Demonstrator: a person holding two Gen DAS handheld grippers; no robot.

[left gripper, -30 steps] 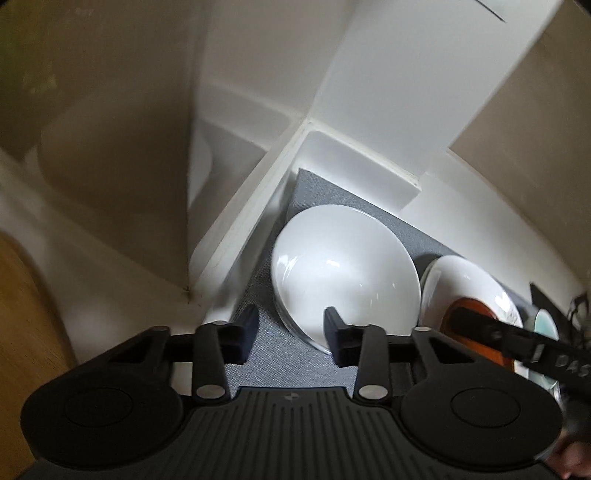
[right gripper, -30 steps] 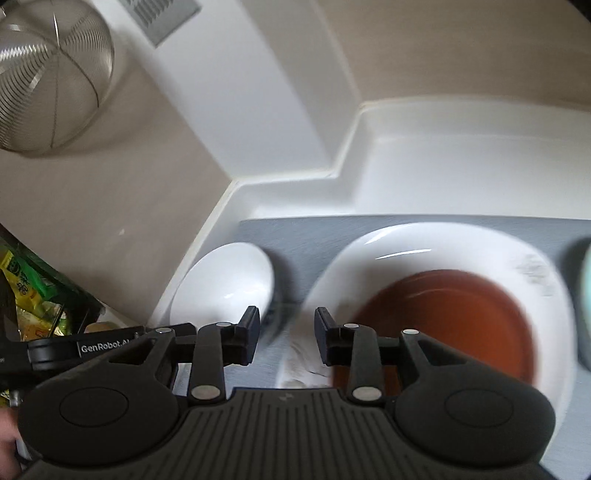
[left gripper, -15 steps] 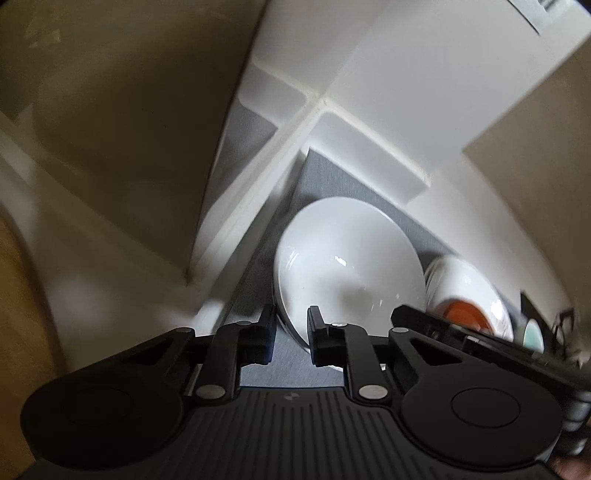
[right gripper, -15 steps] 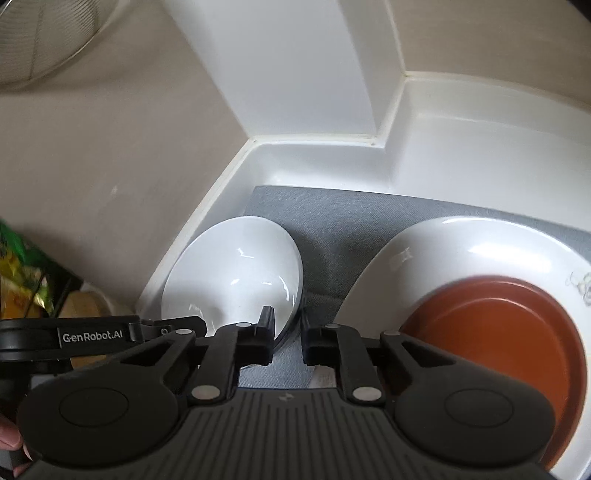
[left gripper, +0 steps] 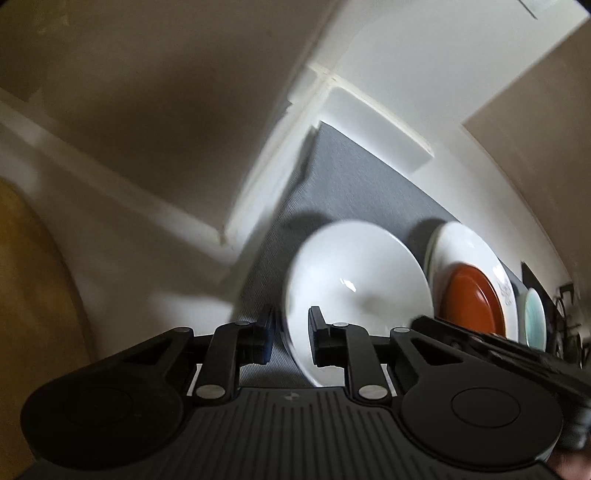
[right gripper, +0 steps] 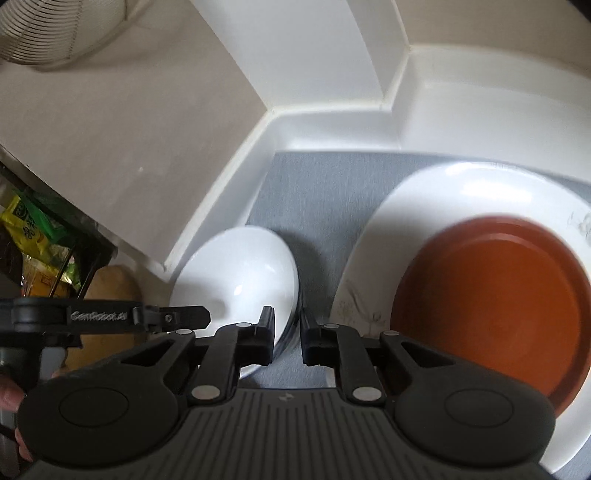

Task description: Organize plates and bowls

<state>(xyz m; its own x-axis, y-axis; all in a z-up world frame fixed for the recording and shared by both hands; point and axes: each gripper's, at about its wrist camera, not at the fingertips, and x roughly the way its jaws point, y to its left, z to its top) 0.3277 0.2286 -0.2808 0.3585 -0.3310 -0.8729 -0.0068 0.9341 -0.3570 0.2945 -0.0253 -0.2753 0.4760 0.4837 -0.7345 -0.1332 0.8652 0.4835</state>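
A stack of white bowls (left gripper: 354, 280) stands on the grey mat (left gripper: 343, 184); it also shows in the right wrist view (right gripper: 240, 269). My left gripper (left gripper: 291, 339) is shut on the near-left rim of the top white bowl. My right gripper (right gripper: 286, 339) straddles the bowl's right rim, narrowly open; whether its fingers touch the rim I cannot tell. To the right, a brown plate (right gripper: 491, 302) lies on a large white plate (right gripper: 461, 188); both also show in the left wrist view, the brown plate (left gripper: 472, 299) on the white plate (left gripper: 461, 243).
The mat lies in a white shelf corner (right gripper: 332, 122) with raised walls. A teal dish (left gripper: 535, 319) stands far right. A wire basket (right gripper: 55, 33) hangs upper left. Snack packets (right gripper: 33, 236) and a wooden board (left gripper: 33, 302) lie to the left.
Both grippers have narrowed and moved onto the white bowl's rim, left one closing on it. The bowl looks blurred and shifted, further from the shelf's back corner.
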